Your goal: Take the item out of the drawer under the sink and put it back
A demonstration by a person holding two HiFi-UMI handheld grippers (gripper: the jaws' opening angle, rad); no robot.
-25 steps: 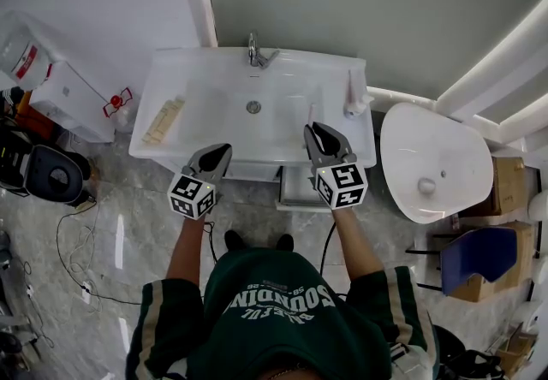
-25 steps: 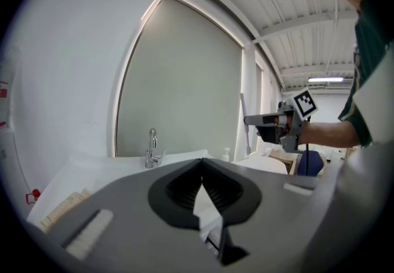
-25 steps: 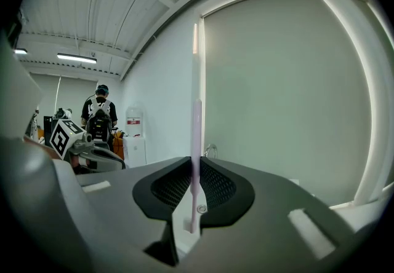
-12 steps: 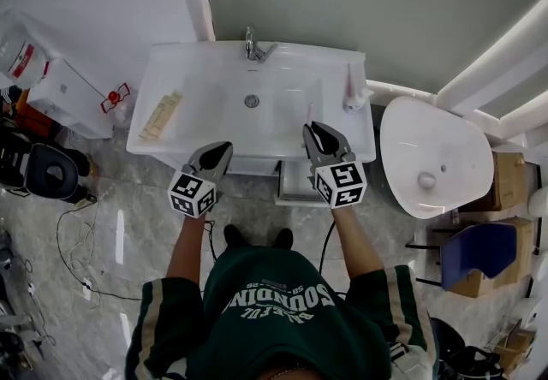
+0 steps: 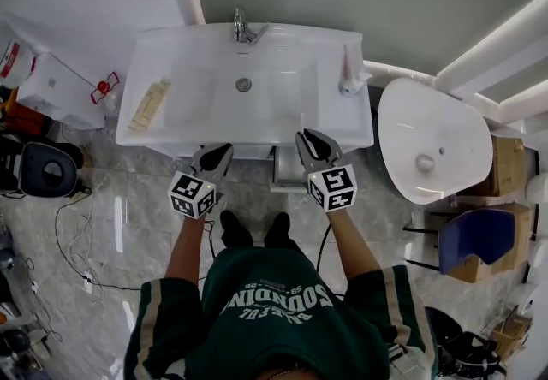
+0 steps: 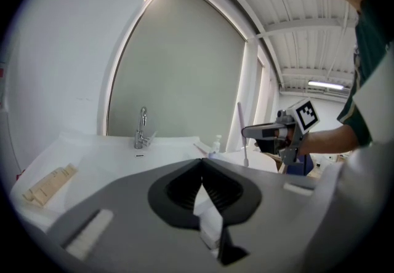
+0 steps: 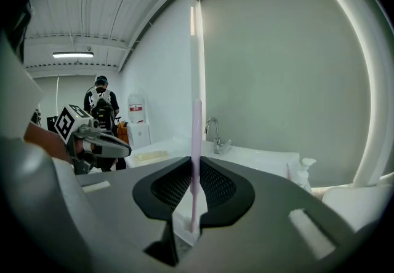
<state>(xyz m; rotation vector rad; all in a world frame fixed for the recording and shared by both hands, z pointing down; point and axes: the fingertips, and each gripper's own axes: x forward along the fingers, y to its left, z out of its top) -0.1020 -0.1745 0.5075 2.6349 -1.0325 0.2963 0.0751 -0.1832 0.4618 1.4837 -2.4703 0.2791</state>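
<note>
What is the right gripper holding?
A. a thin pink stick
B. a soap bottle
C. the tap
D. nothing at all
A: in the right gripper view, the right gripper has its jaws closed on a thin pink stick that stands upright between them.

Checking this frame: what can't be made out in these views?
- Inside of the drawer: head view, the sink rim covers it.
- Pink stick clamped in the right gripper: right gripper view, its upper end washes out white, so what it is stays unclear.
- Pump bottle label: too small in every view.
</note>
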